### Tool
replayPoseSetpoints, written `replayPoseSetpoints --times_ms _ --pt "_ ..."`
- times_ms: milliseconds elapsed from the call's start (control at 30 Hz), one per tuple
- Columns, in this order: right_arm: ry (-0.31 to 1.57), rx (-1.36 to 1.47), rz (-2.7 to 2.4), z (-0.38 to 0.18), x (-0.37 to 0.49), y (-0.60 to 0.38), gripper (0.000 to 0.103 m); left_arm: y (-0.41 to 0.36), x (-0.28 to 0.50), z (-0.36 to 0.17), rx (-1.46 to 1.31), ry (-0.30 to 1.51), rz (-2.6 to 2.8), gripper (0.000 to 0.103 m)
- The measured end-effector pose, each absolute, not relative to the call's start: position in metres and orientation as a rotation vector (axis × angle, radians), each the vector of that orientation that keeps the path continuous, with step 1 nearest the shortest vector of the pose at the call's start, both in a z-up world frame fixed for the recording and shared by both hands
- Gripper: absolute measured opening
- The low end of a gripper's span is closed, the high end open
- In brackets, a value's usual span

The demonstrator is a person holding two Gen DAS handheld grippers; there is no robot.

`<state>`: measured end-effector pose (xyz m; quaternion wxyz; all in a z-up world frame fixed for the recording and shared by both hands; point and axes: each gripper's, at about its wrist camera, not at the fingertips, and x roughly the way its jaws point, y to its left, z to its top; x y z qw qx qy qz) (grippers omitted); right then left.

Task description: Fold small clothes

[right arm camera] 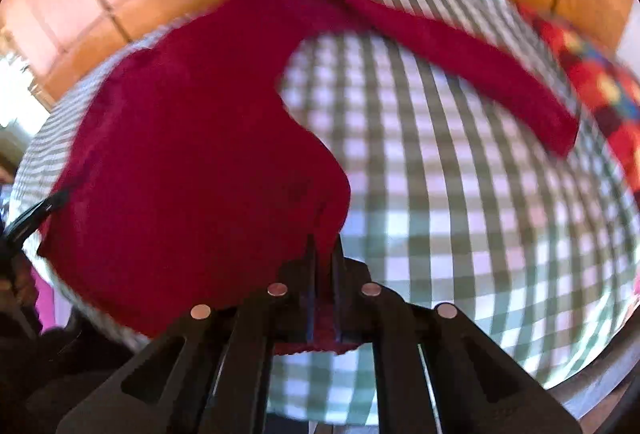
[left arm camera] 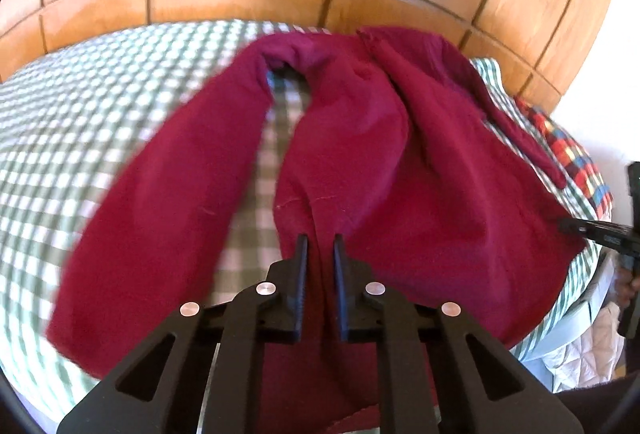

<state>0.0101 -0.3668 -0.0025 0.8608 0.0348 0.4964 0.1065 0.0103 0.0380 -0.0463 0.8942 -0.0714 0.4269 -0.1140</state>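
Right wrist | maroon garment [right arm camera: 192, 138] blurred | hem hidden between jaws

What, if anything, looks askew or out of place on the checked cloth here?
The maroon garment lies bunched and crooked, not flat: one sleeve trails off diagonally and the body is creased. A multicoloured checked cloth sits crumpled at the green checked cloth's edge. Nothing looks spilled or damaged.
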Motion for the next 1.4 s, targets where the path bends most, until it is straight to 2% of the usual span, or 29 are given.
replayPoseSetpoints --times_ms 133,233,467,500,533,567,600,633,667,733,800,867,933,1000,1033,1100,1133,1167,1267,1400 --pt "0.976 0.055 0.310 0.032 -0.020 -0.359 0.005 0.071 -0.003 -0.030 -0.190 0.866 -0.213 0.011" --pt "1.001 -0.028 0.331 0.035 -0.048 -0.360 0.005 0.086 -0.021 -0.027 -0.187 0.871 -0.204 0.011" --pt "1.228 -0.162 0.221 -0.037 -0.070 -0.371 0.006 0.057 -0.047 -0.066 -0.174 0.984 -0.275 0.012" --pt "1.235 -0.168 0.214 -0.038 -0.067 -0.370 0.015 0.057 -0.049 -0.065 -0.176 0.978 -0.271 0.013" --pt "1.231 -0.172 0.211 -0.035 -0.066 -0.368 0.033 0.062 -0.050 -0.061 -0.195 0.965 -0.263 0.013" --pt "1.212 -0.171 0.210 -0.031 -0.063 -0.367 0.045 0.072 -0.052 -0.056 -0.231 0.949 -0.254 0.014" --pt "1.176 -0.169 0.207 -0.023 -0.060 -0.365 0.063 0.085 -0.054 -0.052 -0.256 0.936 -0.218 0.018" --pt "1.153 -0.165 0.211 -0.016 -0.057 -0.362 0.065 0.095 -0.055 -0.048 -0.274 0.924 -0.175 0.027" --pt "1.124 -0.160 0.216 -0.009 -0.053 -0.358 0.065 0.112 -0.057 -0.045 -0.296 0.905 -0.114 0.032" --pt "1.051 -0.143 0.226 0.004 -0.044 -0.346 0.077 0.145 -0.064 -0.041 -0.329 0.879 0.003 0.032" --pt "1.009 -0.103 0.280 0.011 -0.027 -0.326 0.078 0.174 -0.072 -0.044 -0.382 0.880 0.081 0.032" --pt "0.987 -0.087 0.330 0.012 -0.018 -0.301 0.078 0.189 -0.077 -0.049 -0.463 0.883 0.093 0.060" --pt "0.983 -0.071 0.398 0.007 -0.004 -0.271 0.078 0.195 -0.081 -0.054 -0.533 0.860 0.095 0.065" --pt "0.987 -0.073 0.467 0.001 0.003 -0.240 0.078 0.187 -0.076 -0.061 -0.518 0.888 0.073 0.065" --pt "0.989 -0.093 0.501 -0.003 0.006 -0.219 0.078 0.180 -0.072 -0.063 -0.500 0.902 0.060 0.065" --pt "0.995 -0.128 0.551 -0.010 0.010 -0.189 0.078 0.161 -0.063 -0.068 -0.451 0.930 0.016 0.052" --pt "0.995 -0.138 0.565 -0.016 0.009 -0.183 0.078 0.161 -0.058 -0.069 -0.420 0.938 0.008 0.034" --pt "0.997 -0.149 0.574 -0.019 0.012 -0.173 0.078 0.155 -0.053 -0.070 -0.380 0.950 0.003 0.010" --pt "0.997 -0.160 0.579 -0.030 0.016 -0.162 0.078 0.155 -0.042 -0.067 -0.290 0.938 0.057 0.008" --pt "1.032 -0.148 0.574 -0.044 0.018 -0.165 0.078 0.209 -0.024 -0.042 -0.281 0.863 0.250 0.008"
